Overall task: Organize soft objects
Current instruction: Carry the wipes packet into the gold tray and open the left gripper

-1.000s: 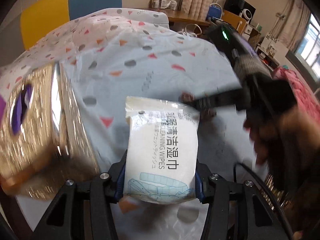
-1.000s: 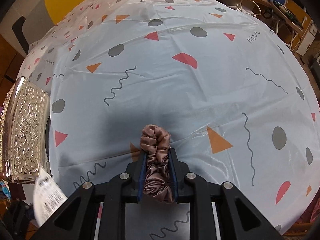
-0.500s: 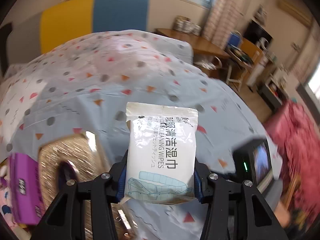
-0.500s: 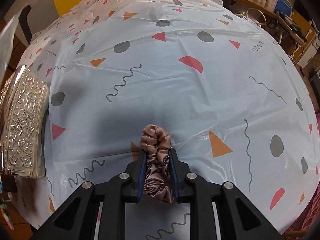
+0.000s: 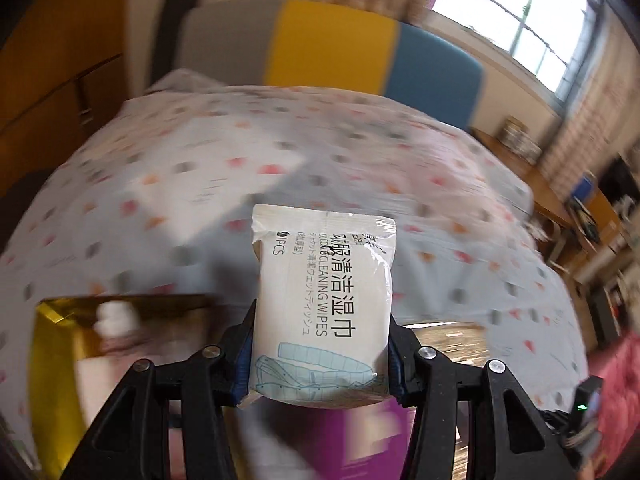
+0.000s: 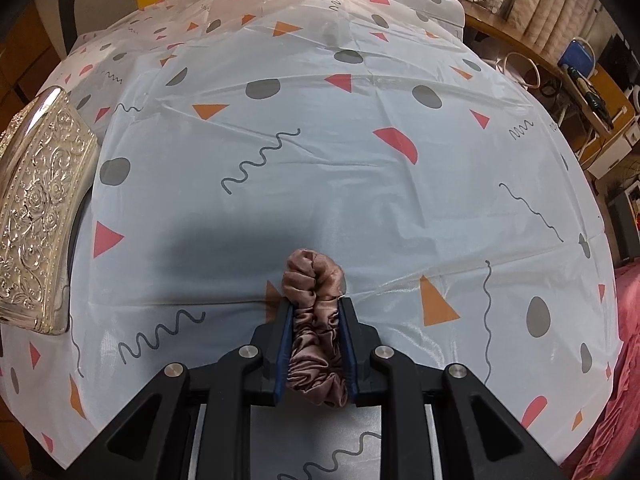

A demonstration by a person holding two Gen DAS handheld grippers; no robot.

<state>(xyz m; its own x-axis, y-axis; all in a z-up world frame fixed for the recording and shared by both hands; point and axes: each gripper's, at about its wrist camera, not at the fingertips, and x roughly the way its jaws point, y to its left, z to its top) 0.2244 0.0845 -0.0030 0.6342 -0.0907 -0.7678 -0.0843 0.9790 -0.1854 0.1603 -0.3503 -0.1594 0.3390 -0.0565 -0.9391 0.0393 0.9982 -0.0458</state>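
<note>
Two soft things are in your grasp, one in each gripper. Your left gripper [image 5: 322,350] is clamped on a white pack of cleaning wipes [image 5: 324,300], its blue pads pressing the pack's two long sides. The pack stands upright between the fingers, printed face toward the camera, held above the surface [image 5: 168,184] with its patterned cloth. That whole view is blurred. Below and to the left of the pack you can make out a gold box [image 5: 56,344] with something white inside it, and a purple shape [image 5: 360,436] sits under the pack; what either holds is too smeared to tell.

Your right gripper [image 6: 316,344] is closed tight on a dusty-pink satin scrunchie [image 6: 314,320]. The fabric is bunched between the pads, and its rounded end bulges out past the fingertips. It hangs just over the pale blue cloth [image 6: 360,184], printed with triangles, dots and squiggles. An embossed silver box [image 6: 38,208] lies on the cloth at the left edge, well apart from the scrunchie.
</note>
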